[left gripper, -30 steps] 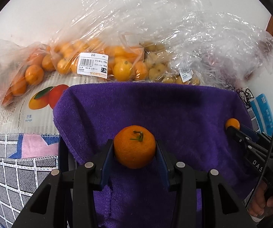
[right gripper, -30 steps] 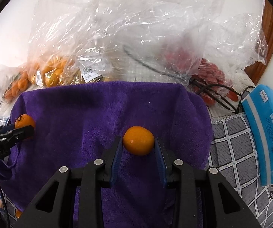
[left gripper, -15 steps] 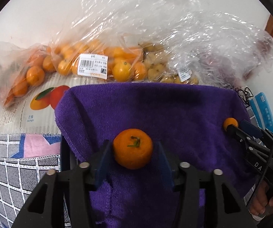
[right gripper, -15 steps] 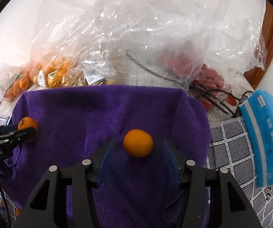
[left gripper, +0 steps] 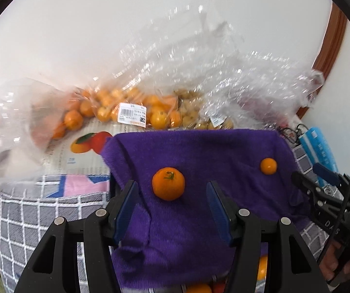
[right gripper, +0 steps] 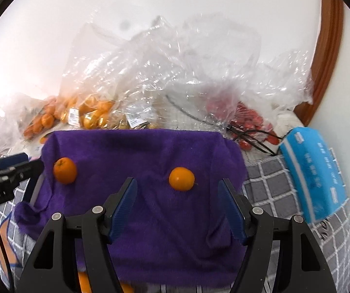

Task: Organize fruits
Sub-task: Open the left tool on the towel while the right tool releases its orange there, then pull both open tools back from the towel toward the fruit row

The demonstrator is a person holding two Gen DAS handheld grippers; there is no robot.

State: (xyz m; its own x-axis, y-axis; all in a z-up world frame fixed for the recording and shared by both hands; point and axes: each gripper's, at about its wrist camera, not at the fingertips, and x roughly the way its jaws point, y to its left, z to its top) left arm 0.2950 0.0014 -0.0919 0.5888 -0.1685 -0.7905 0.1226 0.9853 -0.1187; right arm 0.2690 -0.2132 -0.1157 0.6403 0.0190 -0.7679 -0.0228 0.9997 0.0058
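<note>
- Left gripper (left gripper: 172, 210): jaws just opened, spread, nothing pinched; round stemmed mandarin (left gripper: 168, 183) at 12 o'clock on fuzzy purple towel (left gripper: 199, 232).
- Right gripper (right gripper: 177, 210): jaws just opened, spread; smooth small mandarin (right gripper: 181, 178) loose at 12 o'clock.
- Both angled downward.

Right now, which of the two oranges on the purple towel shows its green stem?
The larger orange before the left gripper; the smaller orange shows none.

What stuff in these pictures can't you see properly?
- Pale fruit in the clear bags: left wrist view, blurred and behind crinkled plastic, kind unclear.
- Price label: left wrist view, print too small to read.
- Orange things below the purple towel: both views, cut off by the bottom edge and covered by the towel.
- Red fruit: right wrist view, veiled by plastic.
</note>
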